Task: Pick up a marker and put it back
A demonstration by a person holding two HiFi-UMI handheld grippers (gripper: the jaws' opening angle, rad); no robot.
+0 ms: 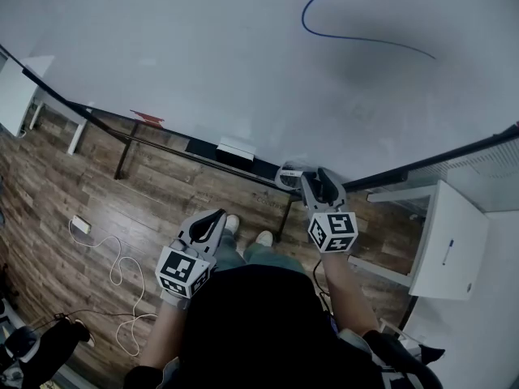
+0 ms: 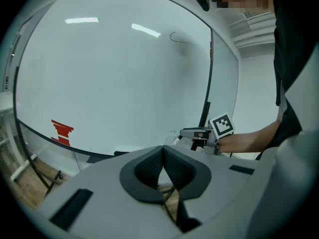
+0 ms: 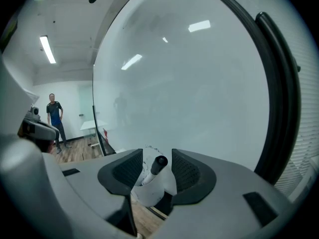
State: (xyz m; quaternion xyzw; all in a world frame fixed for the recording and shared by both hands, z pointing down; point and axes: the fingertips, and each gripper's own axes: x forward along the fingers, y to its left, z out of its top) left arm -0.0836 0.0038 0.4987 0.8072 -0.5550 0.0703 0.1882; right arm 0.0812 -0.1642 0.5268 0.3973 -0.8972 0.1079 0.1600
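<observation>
- Whiteboard [image 1: 243, 63] fills the background, large and pale, with one curved blue line [image 1: 340, 32] drawn near its top and a red stepped mark [image 2: 62, 132] near its lower left edge.
- Below it lies a dark wood-plank floor [image 1: 89, 177] with a white cable [image 1: 120, 275] looping across it.
- A white cabinet [image 1: 450, 237] stands at the right.
- Along the board's lower edge runs a dark tray rail [image 1: 162, 140] with a white block [image 1: 236, 147] resting on it.
- A small white cup [image 3: 152, 193] sits at the bottom edge of the board.
- The marker [image 3: 153, 169] stands in this cup, leaning slightly, with a white barrel and a black end pointing up.
- The right gripper [image 3: 157, 171] is held at the cup with its jaws apart, one dark ribbed pad on either side of the marker, neither pad pressing on it.
- The left gripper [image 2: 163, 166] is held back from the board, well apart from the cup, with its jaws together and nothing between them.
- In the right gripper view, a person [image 3: 55, 116] stands far off at the left.
</observation>
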